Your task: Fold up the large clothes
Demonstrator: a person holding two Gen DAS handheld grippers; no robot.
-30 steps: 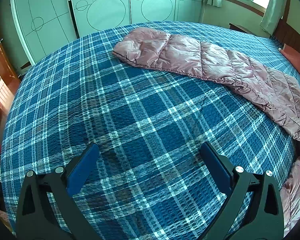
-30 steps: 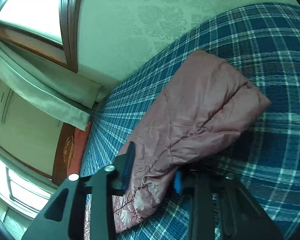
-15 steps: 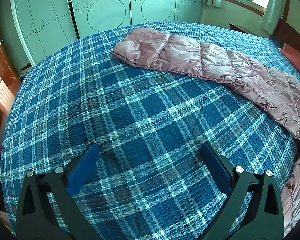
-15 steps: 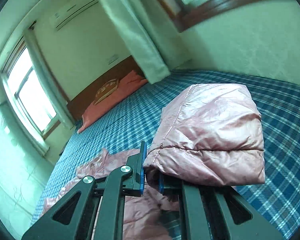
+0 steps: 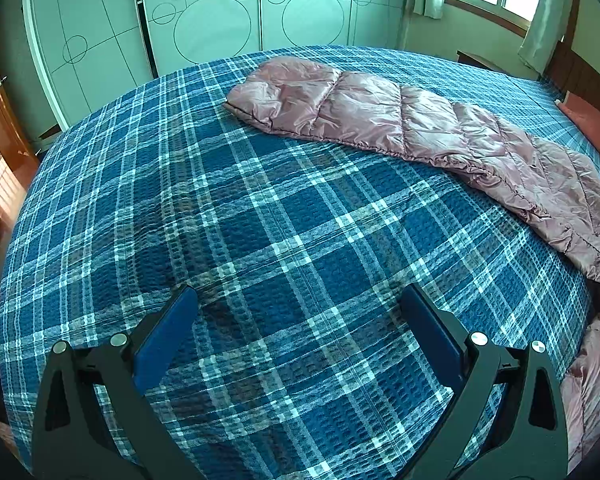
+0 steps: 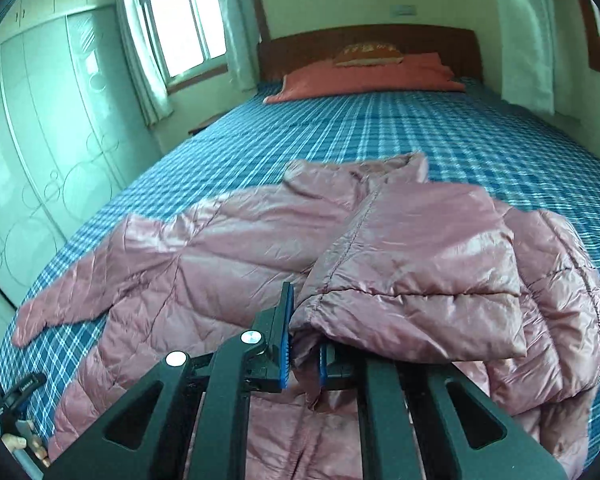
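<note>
You are early in the fold: the pink padded jacket (image 6: 228,264) lies spread across the blue checked bed (image 6: 440,132), filling the middle and lower part of the right wrist view, and only one sleeve is being dealt with. Your right claw (image 6: 304,354), at the bottom centre of that view, is pinching the cuff end of the right sleeve (image 6: 416,280), which now hangs over the jacket's body, its collar towards the headboard in the upper middle. The other sleeve (image 5: 400,120) lies stretched out flat across the upper right of the left wrist view, not yet folded in. Your left claw (image 5: 298,338) is spread wide at the bottom of that view, above bare bedcover and holding nothing. So one sleeve is about halfway home; what is left, I judge, is setting it down, folding the other sleeve and then the body. Against the earlier frames, the right claw's jaws have just been closing on the sleeve, and the sleeve has been carried from beside the wall to above the jacket, with the view rolled level. The left view is unchanged. Whether the sleeve already rests on the jacket is hard to tell.
</note>
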